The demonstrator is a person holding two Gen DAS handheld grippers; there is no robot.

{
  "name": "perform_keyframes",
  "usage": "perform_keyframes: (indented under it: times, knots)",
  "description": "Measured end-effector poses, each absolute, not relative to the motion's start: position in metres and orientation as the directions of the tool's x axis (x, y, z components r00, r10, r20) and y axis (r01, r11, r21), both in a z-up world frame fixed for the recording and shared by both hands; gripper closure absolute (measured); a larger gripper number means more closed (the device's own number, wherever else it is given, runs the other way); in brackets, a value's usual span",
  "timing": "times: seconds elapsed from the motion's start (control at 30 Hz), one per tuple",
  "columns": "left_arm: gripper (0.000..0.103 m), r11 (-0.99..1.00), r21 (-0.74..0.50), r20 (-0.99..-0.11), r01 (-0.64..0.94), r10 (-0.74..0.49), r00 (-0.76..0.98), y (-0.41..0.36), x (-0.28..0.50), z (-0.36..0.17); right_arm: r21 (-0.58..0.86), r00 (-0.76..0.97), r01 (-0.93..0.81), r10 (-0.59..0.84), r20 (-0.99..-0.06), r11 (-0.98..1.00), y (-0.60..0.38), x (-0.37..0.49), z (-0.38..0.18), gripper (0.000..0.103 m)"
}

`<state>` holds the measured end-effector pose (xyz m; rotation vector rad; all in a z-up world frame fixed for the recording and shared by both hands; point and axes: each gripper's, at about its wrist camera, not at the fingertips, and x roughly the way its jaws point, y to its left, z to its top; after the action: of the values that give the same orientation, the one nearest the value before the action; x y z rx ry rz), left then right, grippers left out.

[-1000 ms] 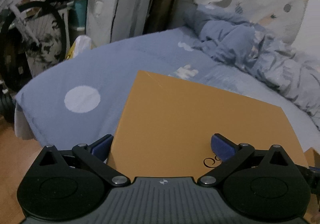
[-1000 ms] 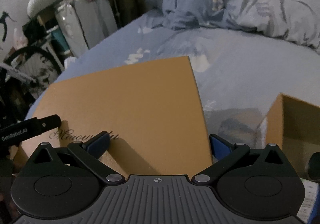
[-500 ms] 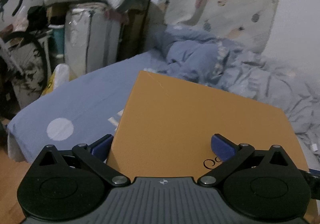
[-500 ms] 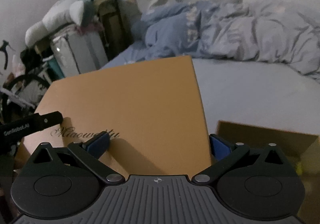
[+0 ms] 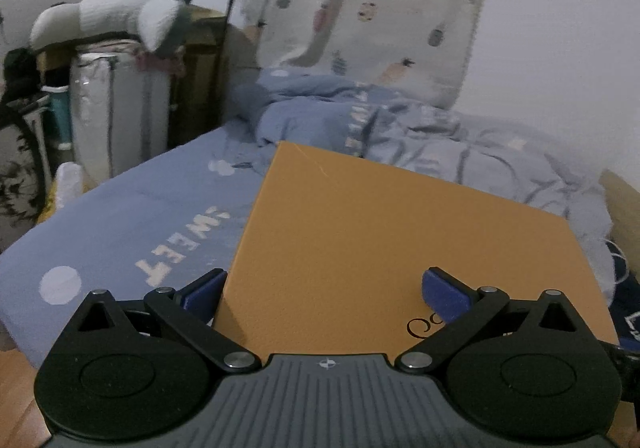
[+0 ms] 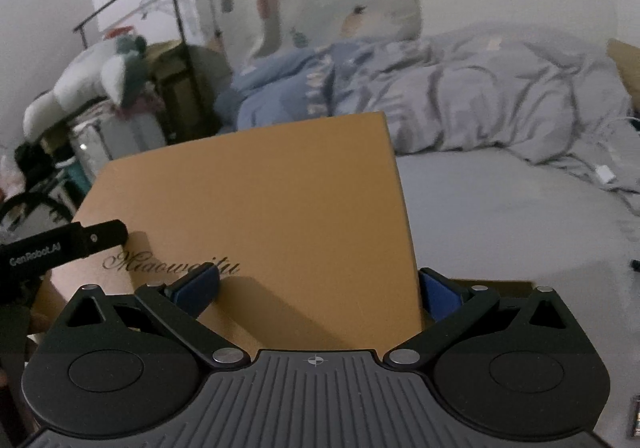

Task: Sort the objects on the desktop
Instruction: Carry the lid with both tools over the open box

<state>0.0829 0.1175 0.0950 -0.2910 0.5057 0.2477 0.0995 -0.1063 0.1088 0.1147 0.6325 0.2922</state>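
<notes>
My left gripper (image 5: 326,286) has its blue pads spread wide: one pad sits at the left edge of the orange box lid (image 5: 404,248), the other lies over its top face near the printed script, and from this view I cannot tell whether either pad truly presses the card. My right gripper (image 6: 318,284) is spread in the same way, with one pad over the lid (image 6: 272,216) beside the cursive lettering and the other at the lid's right edge; again, real contact is unclear. In the right wrist view, a black finger of my left gripper (image 6: 68,244) reaches onto the lid from its left side, so both tools meet the lid at its near end.

The lid is a flat orange sheet, tilted up away from me, its far corners raised against the bedding. Just right of the lid's near corner, behind my right pad, a dark open box (image 6: 496,284) shows only its rim. Under and left of the lid lies the blue bed sheet (image 5: 132,224) with white letters and a white dot. Beyond the lid's far edge is a crumpled blue-grey duvet (image 6: 480,100), and behind that a fruit-print curtain (image 5: 372,8). Far left of the lid, a grey-white plush toy (image 5: 116,16) lies on stacked storage.
</notes>
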Motion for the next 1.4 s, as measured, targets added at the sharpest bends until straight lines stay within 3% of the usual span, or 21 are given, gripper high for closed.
perform_keyframes:
  times: [0.7, 1.4]
  knots:
    - [0.000, 0.981, -0.165, -0.531, -0.099, -0.004, 0.848, -0.005, 0.126, 0.085, 0.234, 0.807, -0.030, 0.161, -0.568, 0.972, -0.259, 0.083, 0.086, 0.000]
    - [0.000, 0.986, -0.154, -0.578, -0.068, -0.034, 0.815, -0.038, 0.133, 0.058, 0.245, 0.786, 0.017, 0.138, -0.603, 0.969, -0.296, 0.079, 0.052, 0.000]
